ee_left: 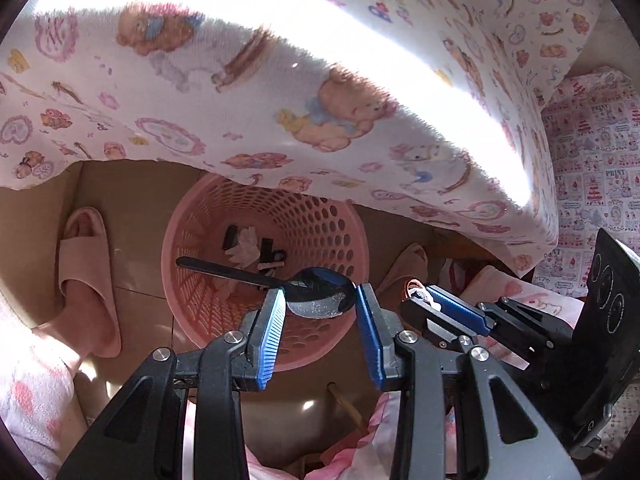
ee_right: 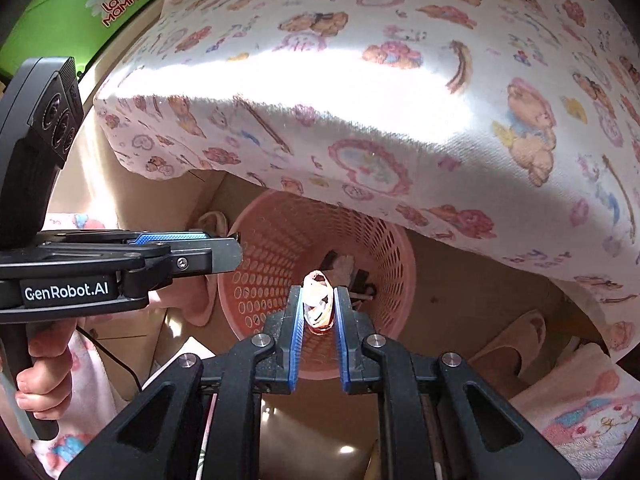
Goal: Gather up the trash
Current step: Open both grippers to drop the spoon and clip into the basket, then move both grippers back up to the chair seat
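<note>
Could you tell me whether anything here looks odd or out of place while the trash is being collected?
One thing stands out: the left claw holds a black spoon by its bowl over the pink basket, which already holds scraps. A spoon looks more like cutlery than trash. The right claw grips a crumpled wrapper, which fits.

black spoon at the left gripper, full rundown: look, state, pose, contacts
The black spoon looks like glossy plastic, one piece: an oval bowl with whitish speckled residue and a long thin handle. It lies roughly level, bowl between the fingers of the left gripper, handle pointing left over the mouth of the pink basket. The left finger's tip meets the bowl's neck; contact at the right finger cannot be told. It hangs above the basket's trash, not in it.
</note>
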Motion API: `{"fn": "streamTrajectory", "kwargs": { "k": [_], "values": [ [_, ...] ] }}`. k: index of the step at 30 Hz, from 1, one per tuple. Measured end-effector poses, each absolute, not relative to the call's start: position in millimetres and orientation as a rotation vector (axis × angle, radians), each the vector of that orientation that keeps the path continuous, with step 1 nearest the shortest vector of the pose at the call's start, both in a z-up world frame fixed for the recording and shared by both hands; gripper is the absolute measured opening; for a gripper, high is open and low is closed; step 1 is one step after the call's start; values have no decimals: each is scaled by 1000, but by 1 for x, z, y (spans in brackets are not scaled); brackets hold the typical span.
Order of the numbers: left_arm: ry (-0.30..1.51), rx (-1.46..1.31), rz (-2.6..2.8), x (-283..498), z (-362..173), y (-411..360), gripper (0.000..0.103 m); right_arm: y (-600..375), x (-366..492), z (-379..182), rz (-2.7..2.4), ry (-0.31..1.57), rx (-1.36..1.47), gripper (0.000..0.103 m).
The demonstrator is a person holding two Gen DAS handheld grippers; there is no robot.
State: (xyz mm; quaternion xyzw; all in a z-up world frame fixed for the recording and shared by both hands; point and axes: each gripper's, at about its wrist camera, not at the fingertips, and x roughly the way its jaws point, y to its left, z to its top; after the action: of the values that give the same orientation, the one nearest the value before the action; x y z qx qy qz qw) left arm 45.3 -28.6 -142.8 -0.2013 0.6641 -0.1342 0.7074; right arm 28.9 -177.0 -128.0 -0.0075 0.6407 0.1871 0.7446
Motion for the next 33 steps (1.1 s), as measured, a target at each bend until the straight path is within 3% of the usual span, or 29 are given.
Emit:
{"fn": "streamTrajectory", "kwargs": {
  "k": [6,13,17,21,26,29,33],
  "values": [
    [1534,-469,-286,45,-163,-29,35,-175,32,-143,383,1441,-18,19],
    [1513,-453,-263,45,-159,-28,49,-190,37,-152,332,1468,48,24],
    [1498,-442,-253,43,-153,-27,50,-192,38,-147,339,1454,52,28],
    [1439,-347,-229,42,-134,-28,51,-192,36,-134,324,1392,15,43],
    [1373,-225,-175,45,-116,-27,55,-192,34,-113,307,1297,-24,45],
    [1307,-166,-158,43,-100,-26,56,-193,33,-96,314,1228,-36,55],
    [1262,-186,-172,42,-86,-19,68,-190,29,-76,309,1144,-87,56]
  ]
}}
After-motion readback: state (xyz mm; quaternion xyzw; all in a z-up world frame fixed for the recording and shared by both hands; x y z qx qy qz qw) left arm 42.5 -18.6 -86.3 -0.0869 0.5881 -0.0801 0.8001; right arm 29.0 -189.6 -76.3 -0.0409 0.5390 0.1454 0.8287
